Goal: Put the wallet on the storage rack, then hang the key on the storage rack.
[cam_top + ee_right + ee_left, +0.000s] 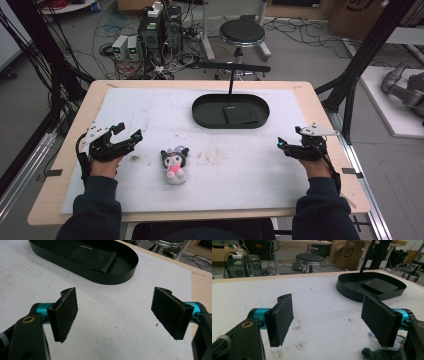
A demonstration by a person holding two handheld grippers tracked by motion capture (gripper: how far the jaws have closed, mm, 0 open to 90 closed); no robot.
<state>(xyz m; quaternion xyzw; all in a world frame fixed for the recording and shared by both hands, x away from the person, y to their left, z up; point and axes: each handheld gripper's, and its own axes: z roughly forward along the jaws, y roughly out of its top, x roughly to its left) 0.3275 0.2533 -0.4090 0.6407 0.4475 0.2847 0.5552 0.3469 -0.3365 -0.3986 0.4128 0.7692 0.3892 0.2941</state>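
I have both sets of tongs held wide apart with nothing between the pads: the left tongs (128, 131) sit at about 9 o'clock on the white mat (250, 165), the right tongs (289, 139) at about 3 o'clock. The plush toy (175, 165) lies on its back near 6 o'clock, close to the front edge, head toward the black tray (200, 117) that rests around 12 o'clock with a dark flat pouch (240, 114) in it.

My reading is that the toy is the thing to pick up, and the left tongs are the nearer pair. To do it well I would swing them toward 4 o'clock from where they hang, bring them down so the pads straddle the toy's body across its narrow width, and close on the pink belly rather than the ears, which would slip. I'd keep the pads low enough to catch the stuffing but not scrape the mat, which looks soft and marked already.

From the left tongs the toy is near, off to their right and a little toward me; in the left gripper view its grey fur (382, 353) shows just below the right-hand pad (379, 318). From the right tongs it is well apart, toward 9 o'clock.
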